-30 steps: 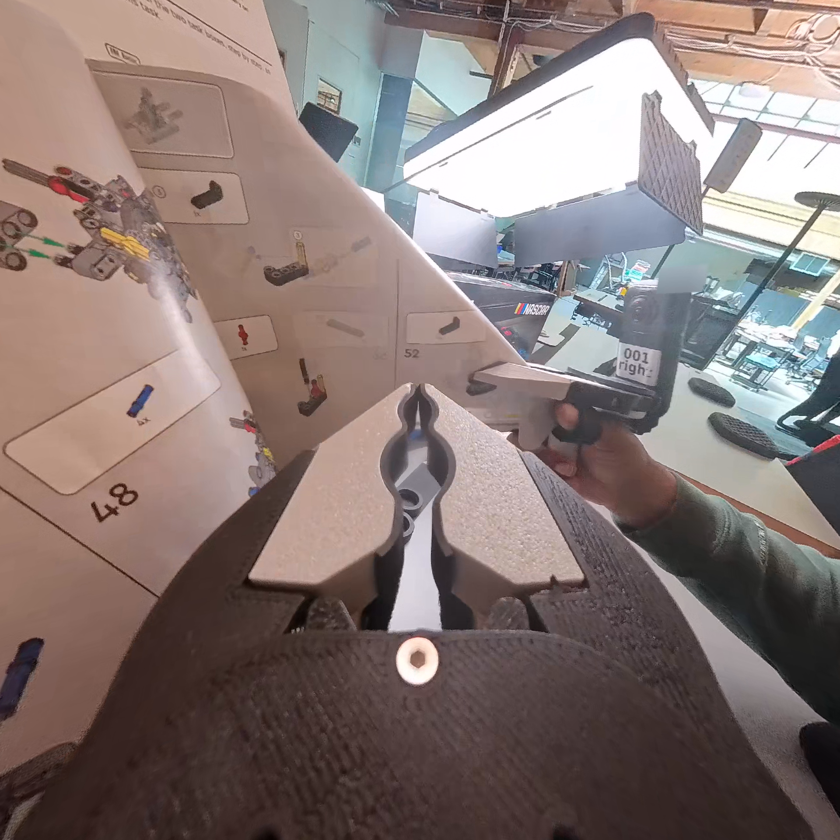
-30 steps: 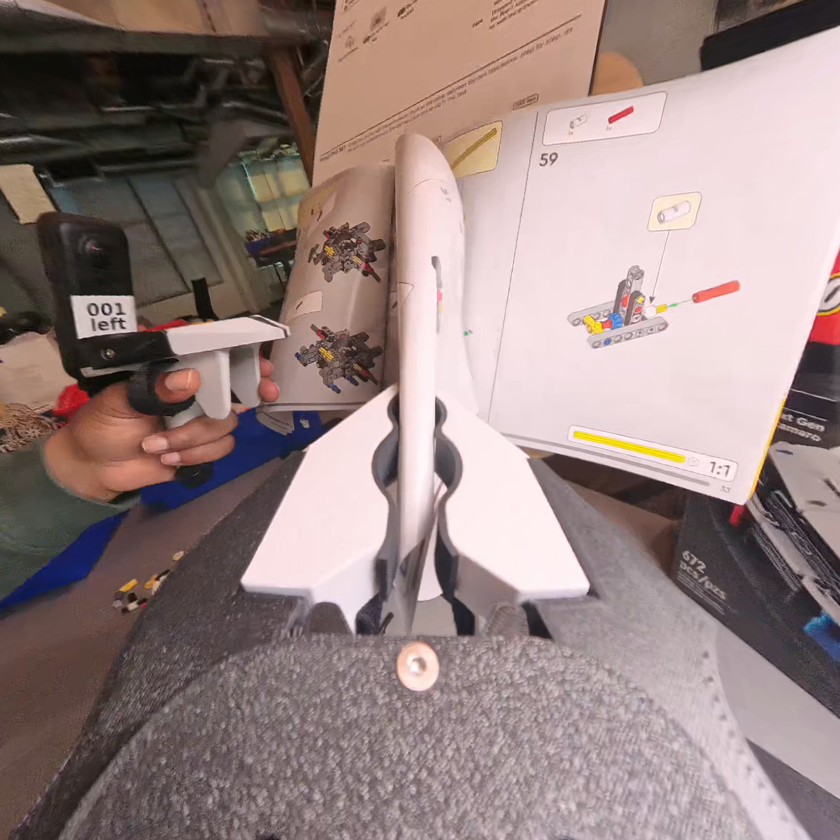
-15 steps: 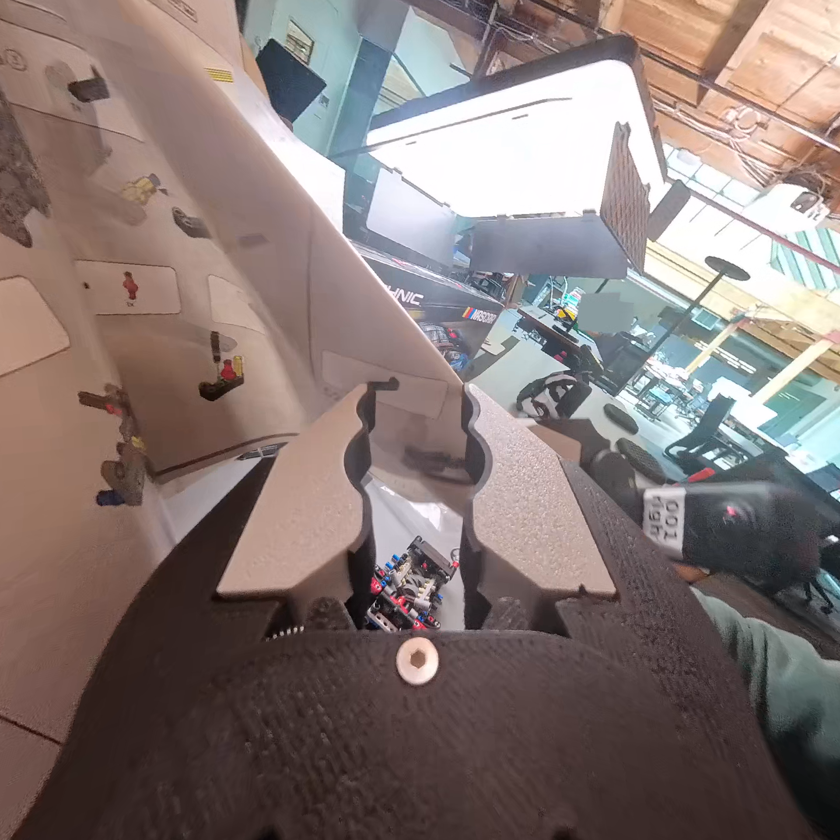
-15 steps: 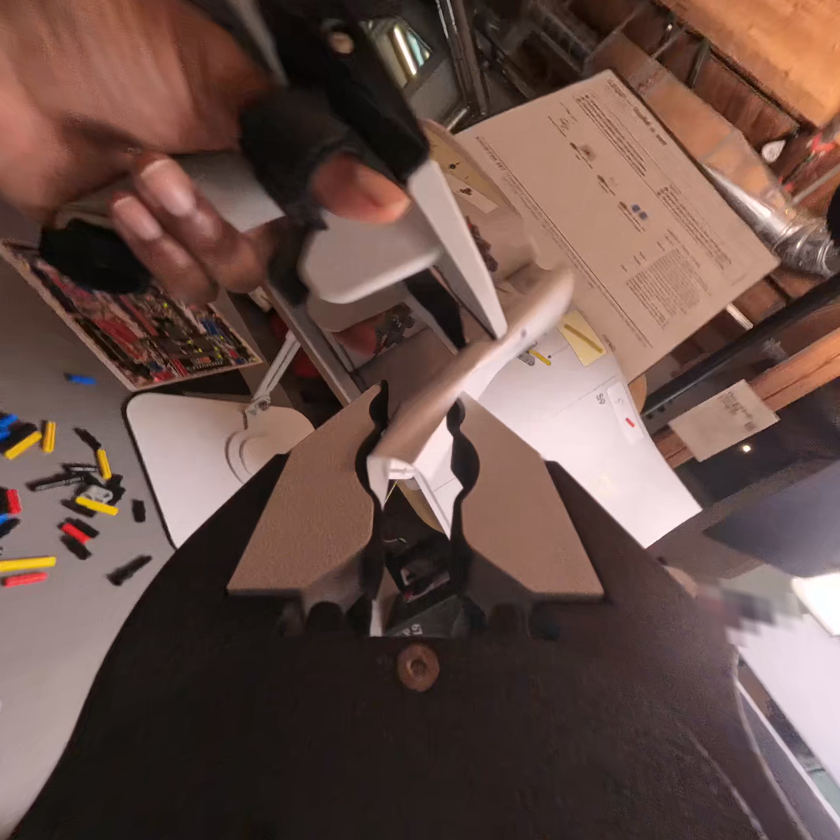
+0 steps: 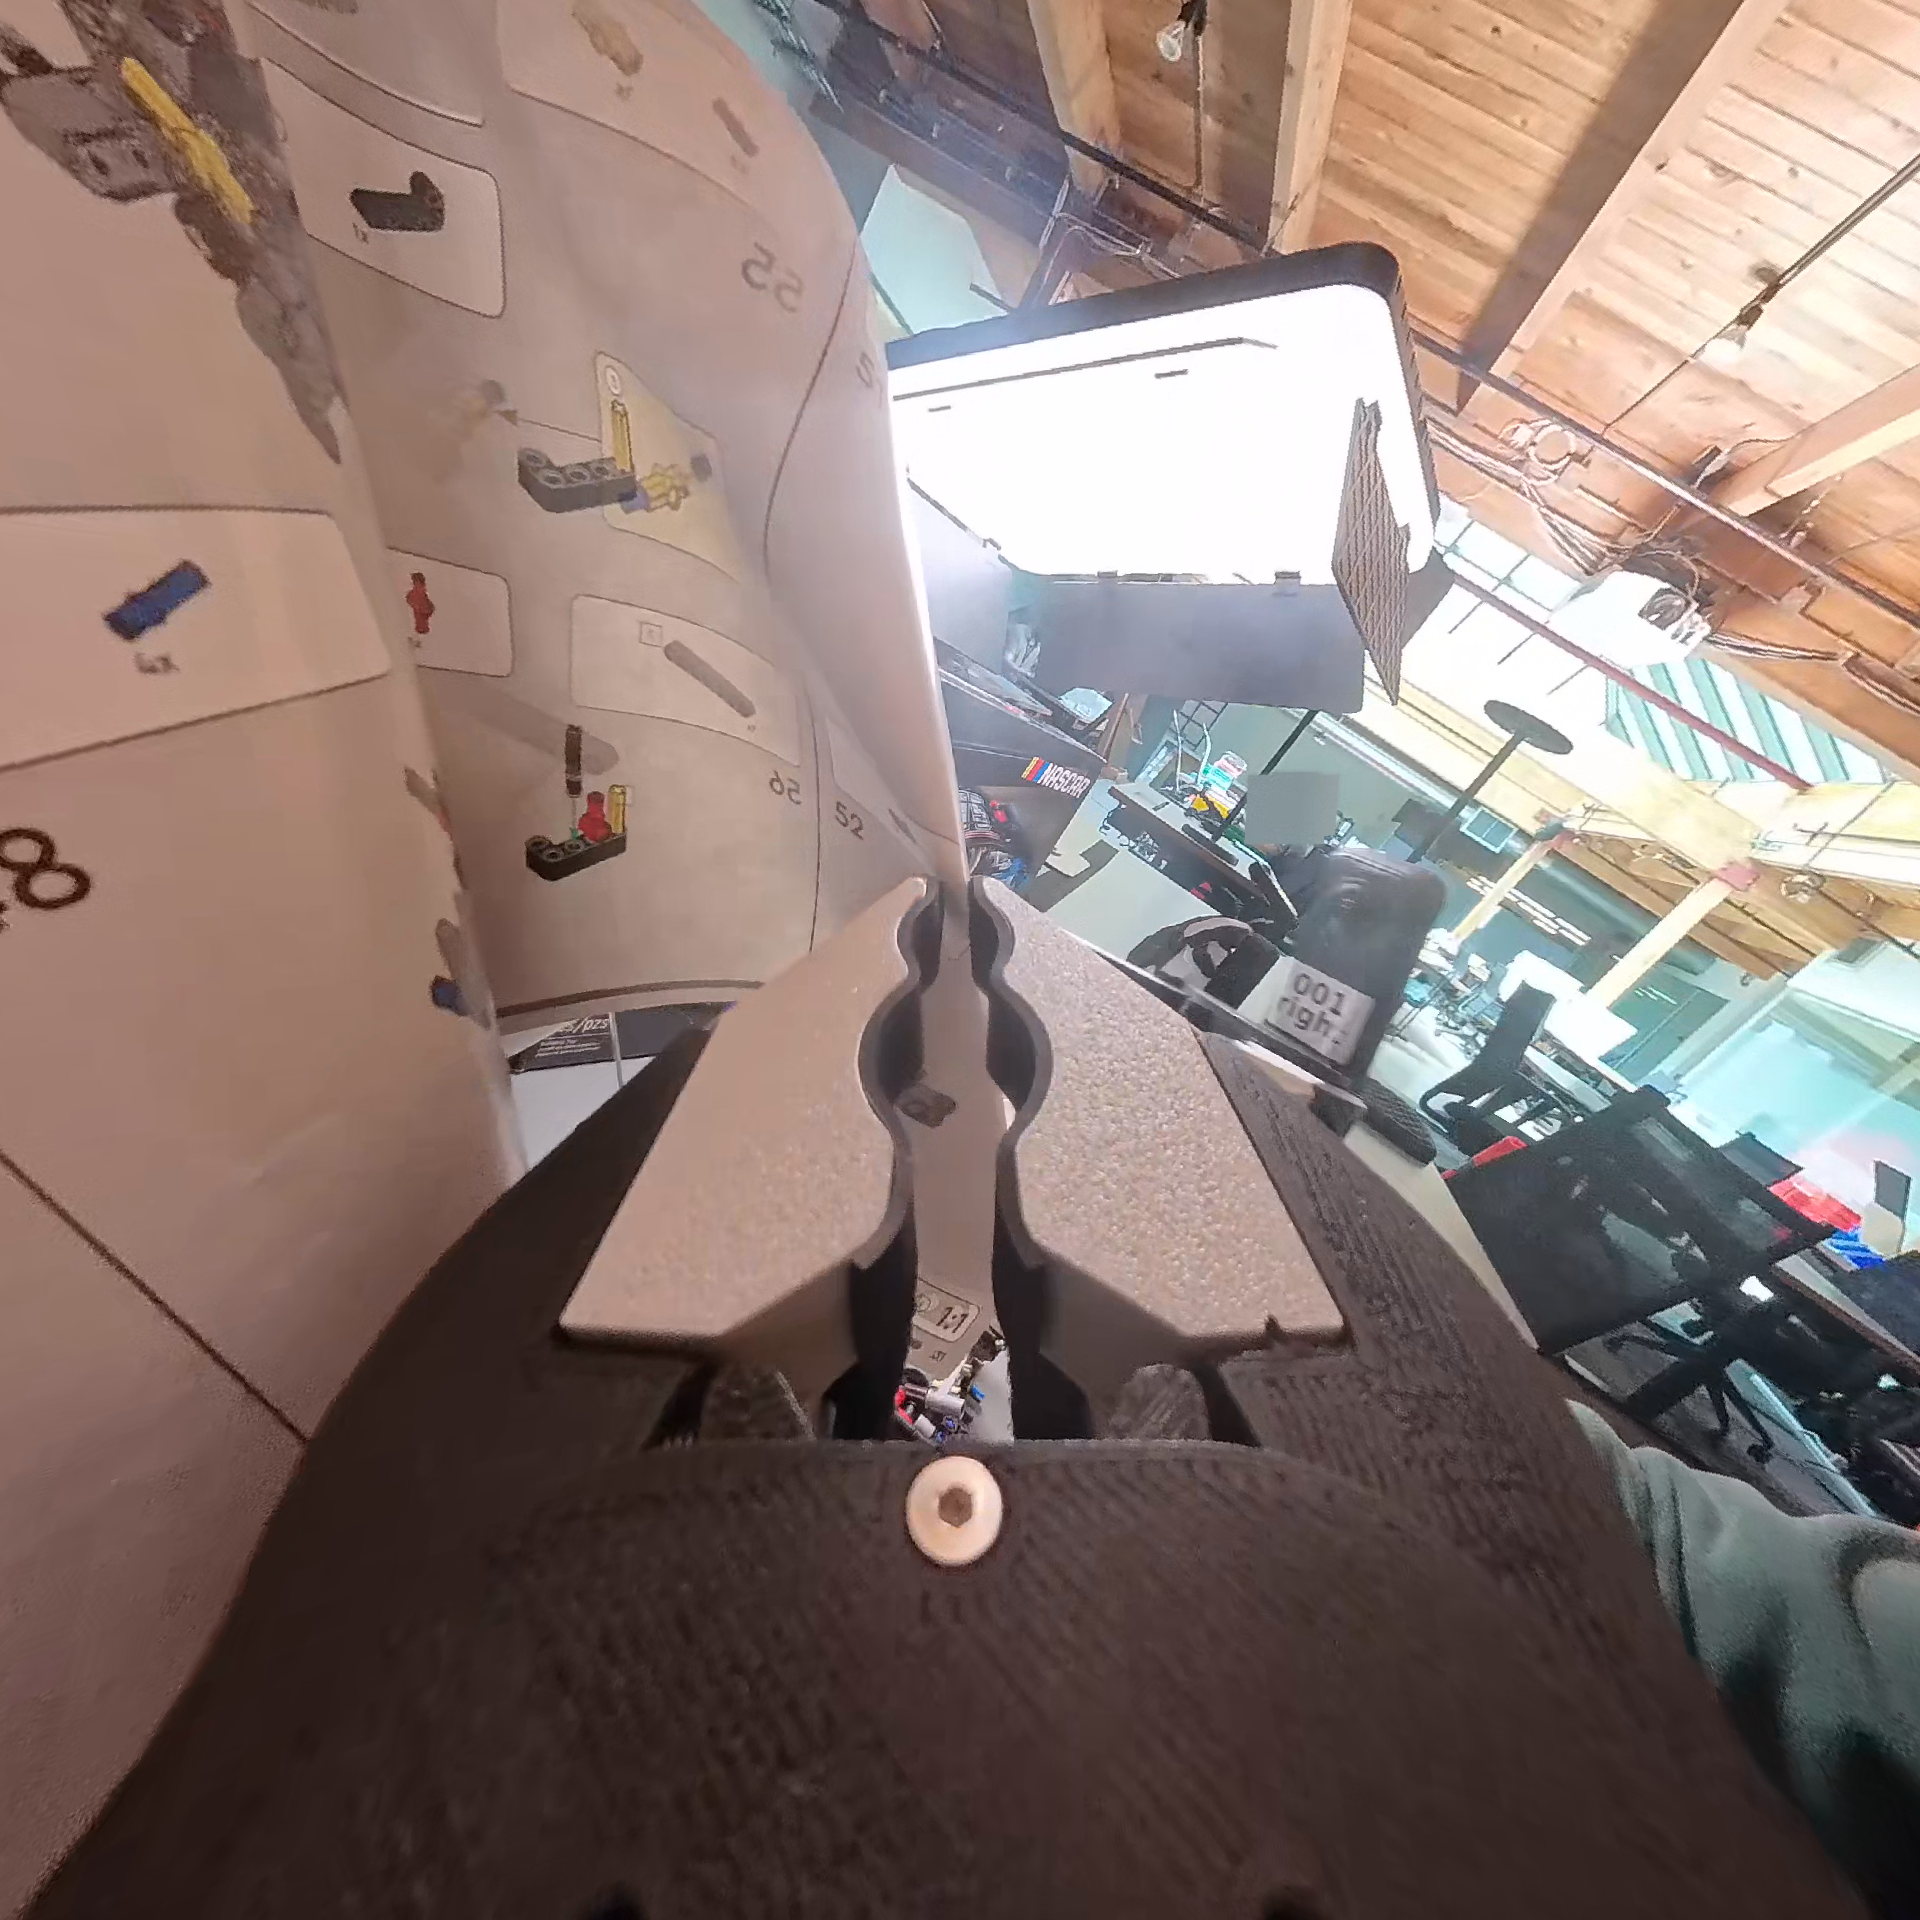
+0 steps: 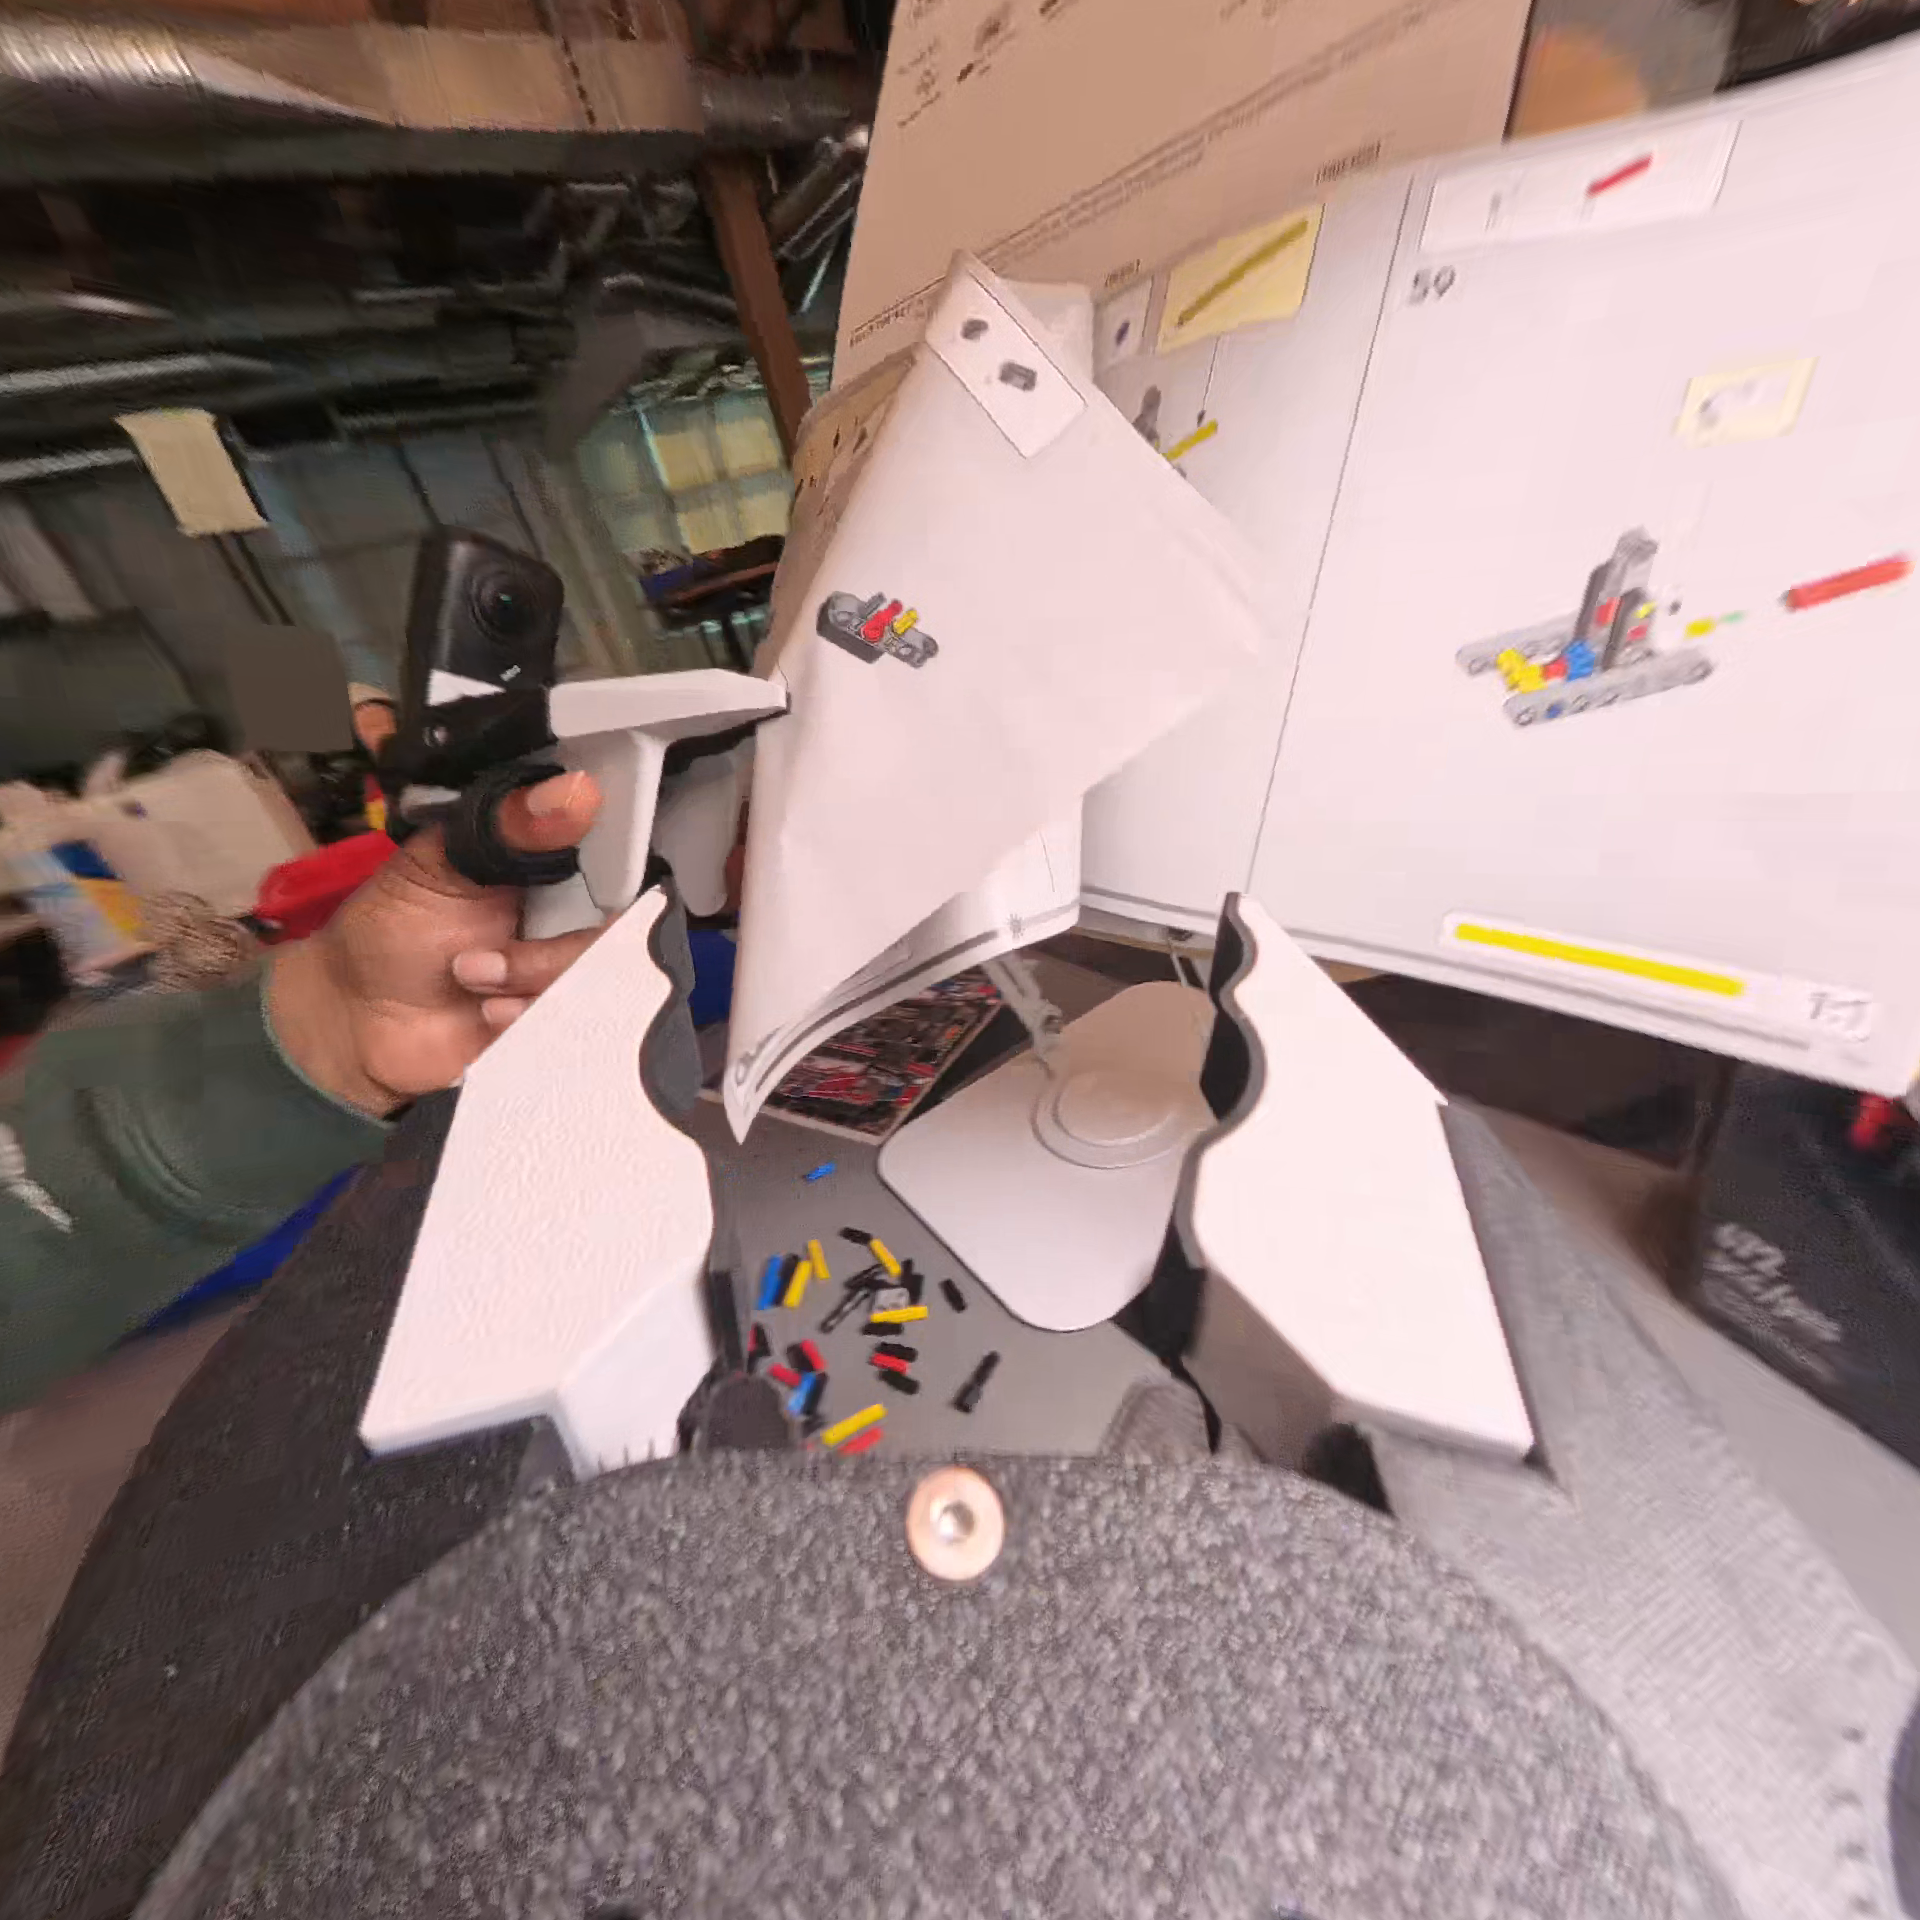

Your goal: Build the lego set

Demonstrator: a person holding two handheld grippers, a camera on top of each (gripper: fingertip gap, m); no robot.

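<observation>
— What's nearest to you, on the left side?

— The left gripper, clenched on a few pages of a brick-set instruction booklet. The paper runs edge-on between the two grey fingers, and both pads press on it at the tips. The rest of the booklet bulges out to the left of that gripper, its building diagrams facing it.

— And the right one?

— The right gripper is released, jaws spread wide. The lifted pages hang down just inside its left finger, but neither pad touches them. In that view the left gripper pinches the pages' far edge from the side, a hand in a green sleeve around its handle.

— What's under the open jaws?

— A grey tabletop with a scatter of small loose pieces: black, yellow, red and blue pins. Just beyond them sits the white base of a stand, and a dark printed sheet lies beside it under the hanging paper.

— Farther back?

— The booklet's open page stands upright to the right, showing a small grey assembly and a yellow bar. A dark box sits low on the right. Behind the booklet leans a big sheet of cardboard.

— And looking the other way?

— Past the left gripper hangs a bright light panel under a wooden ceiling. Below it are desks and black office chairs, well away.
</observation>
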